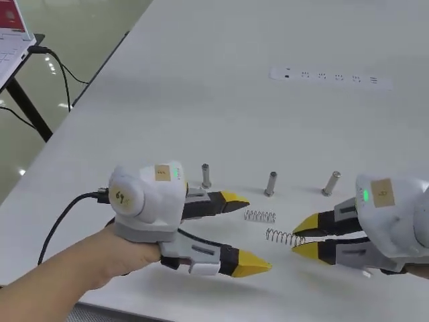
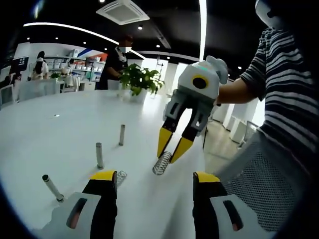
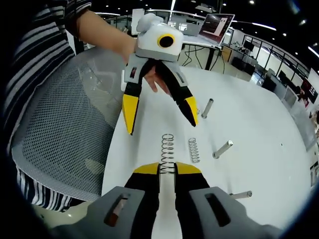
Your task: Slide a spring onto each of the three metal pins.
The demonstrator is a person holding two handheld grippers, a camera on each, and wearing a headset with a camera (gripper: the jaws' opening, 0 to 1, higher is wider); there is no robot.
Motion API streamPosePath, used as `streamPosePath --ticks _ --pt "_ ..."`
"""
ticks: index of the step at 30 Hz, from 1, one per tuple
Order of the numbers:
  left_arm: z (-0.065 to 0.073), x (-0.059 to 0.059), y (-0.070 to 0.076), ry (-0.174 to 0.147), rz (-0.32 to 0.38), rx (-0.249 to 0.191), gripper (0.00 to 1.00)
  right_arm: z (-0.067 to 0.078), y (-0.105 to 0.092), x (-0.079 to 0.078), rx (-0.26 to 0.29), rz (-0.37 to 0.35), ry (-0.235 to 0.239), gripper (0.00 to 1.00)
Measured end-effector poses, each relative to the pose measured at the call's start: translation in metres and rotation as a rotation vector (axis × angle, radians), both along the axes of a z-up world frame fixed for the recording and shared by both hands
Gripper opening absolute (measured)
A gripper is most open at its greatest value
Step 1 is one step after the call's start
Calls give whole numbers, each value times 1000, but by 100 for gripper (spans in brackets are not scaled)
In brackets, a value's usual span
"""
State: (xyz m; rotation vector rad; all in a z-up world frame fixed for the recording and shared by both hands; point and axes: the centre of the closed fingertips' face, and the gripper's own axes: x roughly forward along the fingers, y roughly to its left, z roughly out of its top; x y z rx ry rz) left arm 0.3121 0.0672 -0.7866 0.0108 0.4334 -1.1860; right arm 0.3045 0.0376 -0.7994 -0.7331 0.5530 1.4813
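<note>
Three short metal pins stand upright in a row on the white table: the left pin [image 1: 206,176], the middle pin [image 1: 270,183] and the right pin [image 1: 330,182], all bare. My right gripper [image 1: 305,235] is shut on one end of a spring [image 1: 281,236], which sticks out level toward the left. A second spring [image 1: 259,216] lies loose on the table just in front of the middle pin. My left gripper [image 1: 247,231] is open, its yellow tips spread wide, facing the right one. The held spring [image 3: 168,152] rises from my right gripper [image 3: 168,169] in its own view.
A white power strip [image 1: 332,76] lies at the far right of the table. A laptop [image 1: 10,27] on a side stand and black cables sit past the table's left edge. A mesh chair [image 3: 65,124] stands at the near edge. People and a plant [image 2: 139,79] are far off.
</note>
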Motion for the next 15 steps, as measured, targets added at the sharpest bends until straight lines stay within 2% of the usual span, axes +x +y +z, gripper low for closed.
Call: streamPosePath --ticks 9,15 --pt "0 -5 -10 -16 -43 -2 38 5 5 -6 -3 37 -6 8" --pt "2 -6 -16 -30 -57 -5 26 4 4 -7 -27 60 -25 8"
